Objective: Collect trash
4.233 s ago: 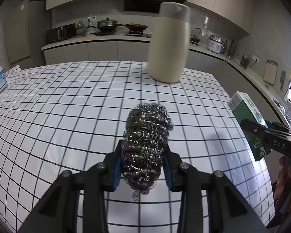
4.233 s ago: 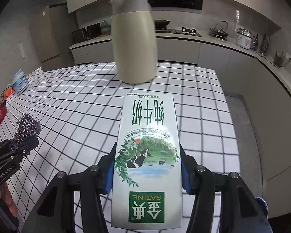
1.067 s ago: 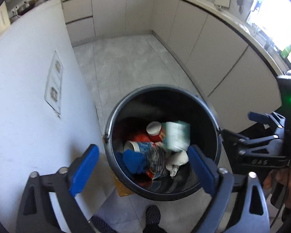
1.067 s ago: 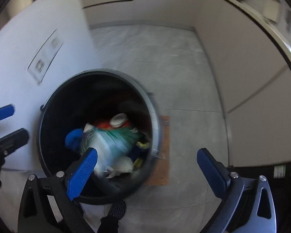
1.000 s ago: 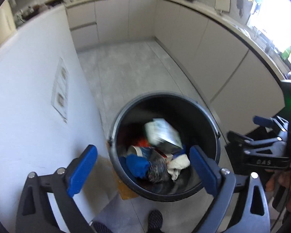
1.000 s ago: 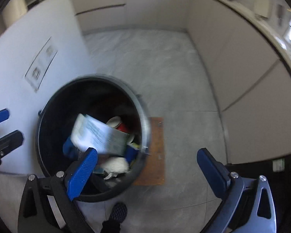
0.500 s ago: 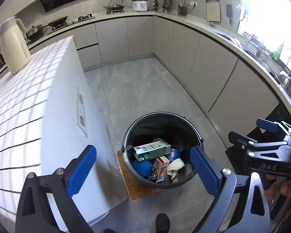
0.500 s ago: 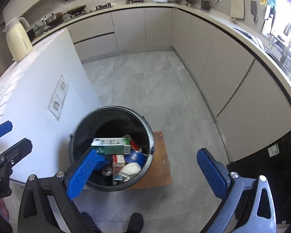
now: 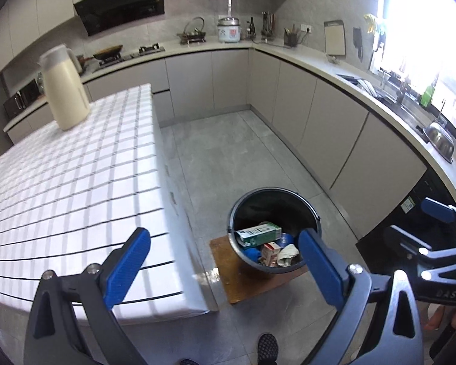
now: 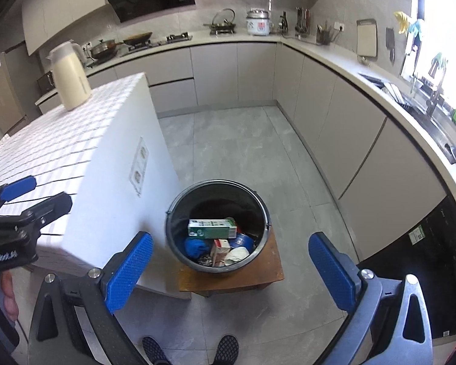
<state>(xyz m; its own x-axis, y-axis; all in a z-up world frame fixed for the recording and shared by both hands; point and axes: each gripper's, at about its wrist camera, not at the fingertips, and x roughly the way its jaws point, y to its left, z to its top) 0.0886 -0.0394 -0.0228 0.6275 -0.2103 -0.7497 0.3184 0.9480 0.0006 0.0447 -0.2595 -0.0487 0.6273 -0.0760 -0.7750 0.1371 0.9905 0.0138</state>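
Note:
A black round trash bin (image 9: 307,206) (image 10: 179,200) stands on a low wooden board on the floor beside the tiled island. The green-and-white milk carton (image 9: 258,233) (image 10: 212,228) lies on top of the trash in it, and the steel scrubber (image 10: 206,260) lies lower beside a red-and-white box. My left gripper (image 9: 225,270) is open and empty, high above the island's edge and the bin. My right gripper (image 10: 229,267) is open and empty, high above the bin.
The island top with white checked tiles (image 9: 70,179) holds a cream thermos jug (image 9: 65,88) (image 10: 71,76) at its far end. Grey cabinets and a counter (image 9: 319,97) run along the back and right walls. Grey floor (image 10: 234,152) lies between. My shoes (image 10: 225,349) show below.
Both grippers let go of the scrubber and the carton, which dropped into the bin. Both have since risen and pulled back, so the bin looks smaller and the island top has come into view.

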